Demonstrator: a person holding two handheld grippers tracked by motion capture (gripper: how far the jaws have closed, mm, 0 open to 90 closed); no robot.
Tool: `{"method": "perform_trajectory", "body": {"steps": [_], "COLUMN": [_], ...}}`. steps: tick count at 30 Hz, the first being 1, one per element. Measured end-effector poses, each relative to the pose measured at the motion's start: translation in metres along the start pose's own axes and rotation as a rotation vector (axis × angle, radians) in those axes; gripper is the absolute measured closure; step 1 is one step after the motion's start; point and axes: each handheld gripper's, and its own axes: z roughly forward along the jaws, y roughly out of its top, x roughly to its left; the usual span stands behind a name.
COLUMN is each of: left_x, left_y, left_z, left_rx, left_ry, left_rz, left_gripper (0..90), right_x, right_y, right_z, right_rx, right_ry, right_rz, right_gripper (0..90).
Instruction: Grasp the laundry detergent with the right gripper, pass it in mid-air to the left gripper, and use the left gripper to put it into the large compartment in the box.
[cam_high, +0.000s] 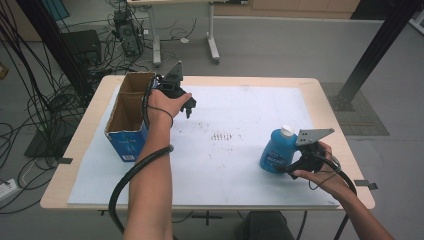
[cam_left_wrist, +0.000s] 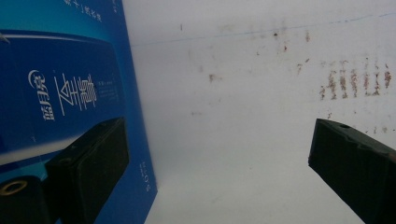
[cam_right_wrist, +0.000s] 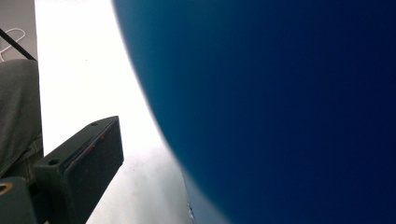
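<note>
A person stands at the near side of a wooden table (cam_high: 330, 95) covered by a white mat (cam_high: 240, 165), holding a two-jaw gripper in each hand. On the right, near the table's right edge, a blue bottle (cam_high: 276, 151) with a white cap (cam_high: 286, 131) stands on the mat, leaning slightly. The right gripper (cam_high: 290, 169) is pressed in against the bottle's lower right side, with the right hand (cam_high: 320, 172) behind it. In the right gripper view the bottle's dark blue wall (cam_right_wrist: 280, 107) is very close and one black jaw rises at the lower left, a little apart from that wall; the other jaw is hidden, so I cannot tell whether this gripper grips the bottle or merely stands around it. On the far left of the mat sits an open cardboard box (cam_high: 131, 112) with blue printed sides. The left gripper (cam_high: 187, 107) hangs just right of the box, above the mat, held by the left hand (cam_high: 167, 102). In the left gripper view its jaws stand wide apart with nothing between them, one jaw in front of the box's blue side (cam_left_wrist: 65, 84), the other over the mat, which bears faint brown marks (cam_left_wrist: 355, 81). A thick black cable (cam_high: 135, 172) trails from the left gripper along the forearm
</note>
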Motion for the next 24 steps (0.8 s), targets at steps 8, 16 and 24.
{"method": "perform_trajectory", "body": {"steps": [8, 16, 24], "left_x": [0.0000, 0.0007, 0.0011], "left_y": [0.0010, 0.0016, 0.0011], "left_z": [0.0007, -0.0021, -0.0023], "left_rx": [0.004, -0.004, -0.006], "left_ry": [0.000, 0.003, -0.001], "left_rz": [0.006, 0.004, 0.000], "left_gripper": [5.8, 5.8, 5.8], "right_x": [0.0001, -0.0004, 0.0000], "right_y": [0.0008, 0.0016, 0.0020], "right_z": [0.0004, 0.0003, 0.0001], "right_rx": [-0.012, -0.014, -0.012], "right_ry": [0.000, 0.004, 0.003], "right_rz": [0.002, -0.001, -0.010], "right_gripper": [2.2, 2.1, 2.1]}}
